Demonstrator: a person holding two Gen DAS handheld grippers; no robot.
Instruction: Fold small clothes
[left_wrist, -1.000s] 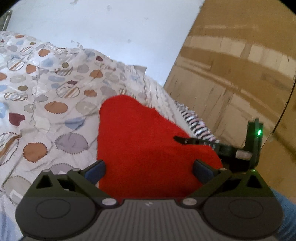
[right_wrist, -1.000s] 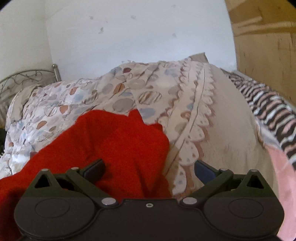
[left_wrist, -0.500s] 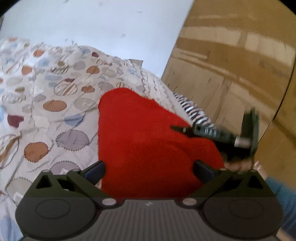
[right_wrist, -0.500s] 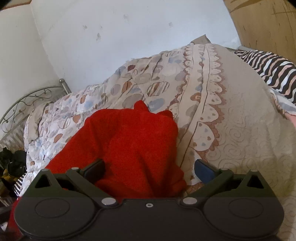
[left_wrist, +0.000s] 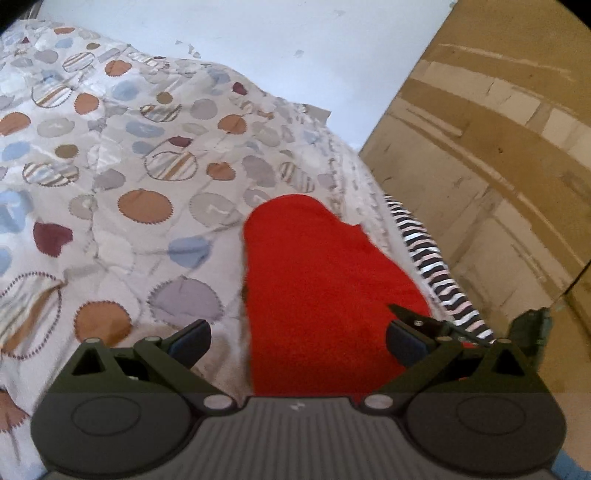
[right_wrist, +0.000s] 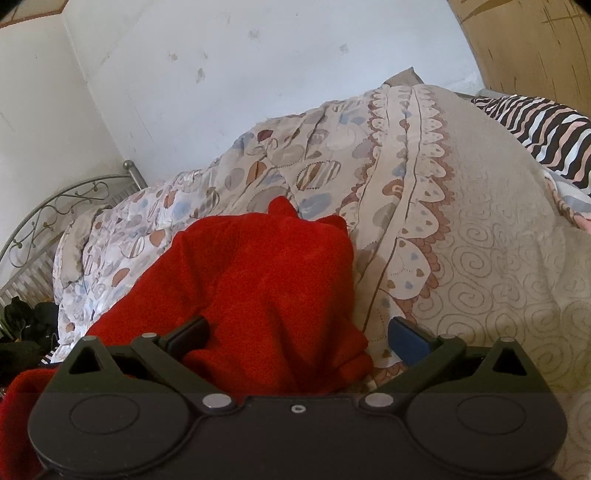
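On spotted quilt (left_wrist: 147, 206): red garment (left_wrist: 317, 288), both hand-held grippers spread wide.

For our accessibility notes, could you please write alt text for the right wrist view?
A red garment lies bunched on a patterned quilt, between the open fingers of the right hand-held gripper. A striped cloth lies at far right, a metal bed frame at left, a white wall behind.
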